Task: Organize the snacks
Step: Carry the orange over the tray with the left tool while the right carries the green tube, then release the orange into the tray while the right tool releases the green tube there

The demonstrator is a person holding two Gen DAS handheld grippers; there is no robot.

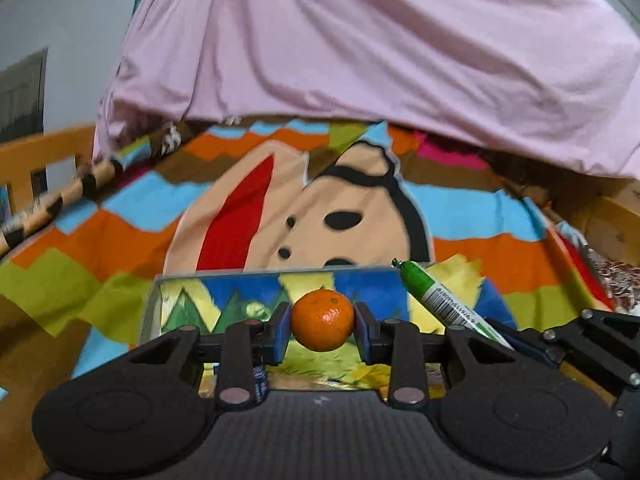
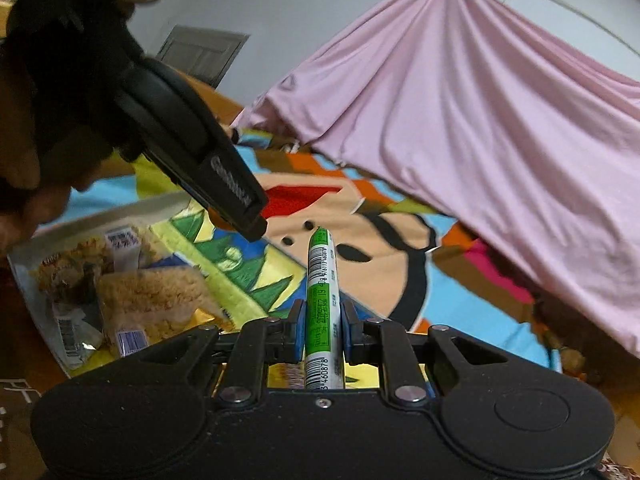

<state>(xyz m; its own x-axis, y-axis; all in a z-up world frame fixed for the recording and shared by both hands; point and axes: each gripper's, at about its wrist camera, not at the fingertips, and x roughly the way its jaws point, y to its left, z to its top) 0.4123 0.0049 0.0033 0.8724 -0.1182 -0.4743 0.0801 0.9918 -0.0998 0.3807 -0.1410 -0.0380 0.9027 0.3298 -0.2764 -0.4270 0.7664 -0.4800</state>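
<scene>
Snacks are mid-sort: left tool [image 1: 322, 327] pinches a mandarin [image 1: 322, 320] above the painted tray [image 1: 149, 312]; right tool [image 2: 322, 332] clamps a green sausage stick [image 2: 322, 304] over the tray's edge. Round fruit could roll off once released.

Left black two-finger gripper [image 1: 322, 326] is level, its blue-padded fingers [image 1: 280, 332] pinched on a small round orange mandarin [image 1: 322, 325] — held aloft. Right black two-finger gripper [image 2: 322, 330] is clamped on a green-and-white sausage stick [image 2: 321, 308], which points straight forward.
</scene>
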